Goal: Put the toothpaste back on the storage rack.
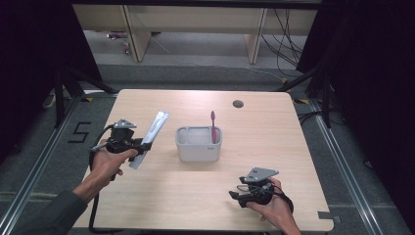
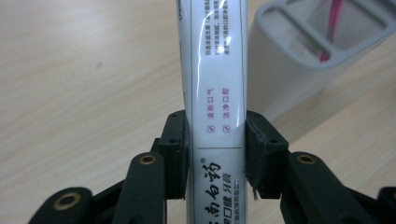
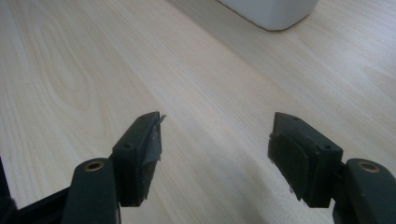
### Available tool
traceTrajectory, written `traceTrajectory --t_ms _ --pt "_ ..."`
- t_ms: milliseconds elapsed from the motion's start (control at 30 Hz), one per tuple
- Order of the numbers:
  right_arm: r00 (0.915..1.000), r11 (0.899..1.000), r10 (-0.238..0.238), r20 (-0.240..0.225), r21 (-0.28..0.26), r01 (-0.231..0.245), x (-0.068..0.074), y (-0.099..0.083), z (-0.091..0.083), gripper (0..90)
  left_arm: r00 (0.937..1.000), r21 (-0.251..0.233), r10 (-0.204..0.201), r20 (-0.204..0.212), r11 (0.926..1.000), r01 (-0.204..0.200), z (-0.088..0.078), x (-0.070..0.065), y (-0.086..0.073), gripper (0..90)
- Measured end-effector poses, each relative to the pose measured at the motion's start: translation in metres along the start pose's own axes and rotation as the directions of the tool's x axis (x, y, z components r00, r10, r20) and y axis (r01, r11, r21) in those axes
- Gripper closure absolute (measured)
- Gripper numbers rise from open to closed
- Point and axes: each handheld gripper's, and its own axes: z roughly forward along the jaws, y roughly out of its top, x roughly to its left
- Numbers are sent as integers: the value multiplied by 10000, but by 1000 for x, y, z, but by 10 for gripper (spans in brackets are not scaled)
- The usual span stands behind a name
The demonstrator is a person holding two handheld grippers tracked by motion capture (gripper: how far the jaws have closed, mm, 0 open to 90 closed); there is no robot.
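At the left side of the counter [image 1: 161,205], the left tongs [image 1: 145,145] are clamped on a white toothpaste tube [image 1: 150,138], their pads pressing its two flanks a little below its middle, as the left gripper view shows [image 2: 215,93]. The tube is off the counter, slanting up and away from the tongs, with a short end hanging below them toward the person's hand.

The first risk lies in that grip. The tube is glossy and soft-walled, so a squeeze on its flanks could let it slide or swivel between the pads; a quick swing would most likely cause that. A harder squeeze might dent it or press paste toward the cap.

Just to the right of the left tongs, beyond the tube's upper end, stands a grey-white holder [image 1: 198,144] with a pink toothbrush [image 1: 213,126] upright in its right-hand compartment. If the tube is meant for this holder, its long tilted body could catch the rim or knock the brush, and a sideways push could tip or shove the light holder, since nothing steadies it.

Farther right, well apart from the holder, the right tongs [image 1: 236,196] rest low near the counter's front edge, jaws spread wide with nothing between them [image 3: 215,154]. From there they look too far off to brace the holder in time.
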Motion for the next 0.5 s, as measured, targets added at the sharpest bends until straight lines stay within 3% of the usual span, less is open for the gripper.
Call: traceTrajectory --t_ms 67,167,300,433,467,500 --pt "10000 10000 -2 -13 0 2 0 0 0 347 10000 -673 -57 75 9977 62 0 -6 3 629" --pt "10000 9998 -20 14 -192 20 -1 -1 2 348 9999 -1287 60 150 9917 -40 2 -15 9 630" --pt "10000 9999 -62 5 -118 62 -1 -1 1 348 9976 -2084 -389 580 9768 502 3 -24 16 632" --pt "10000 10000 -66 1 -43 66 -2 -1 0 348 9953 -2715 -430 871 9602 652 6 -32 24 632" --pt "9998 9998 200 15 25 -200 0 -1 -1 348 9946 -2890 -402 953 9550 663 7 -34 26 632" --pt "9998 9998 174 26 12 -174 0 -1 -1 348 9941 -3017 -411 1007 9508 699 9 -35 27 632"
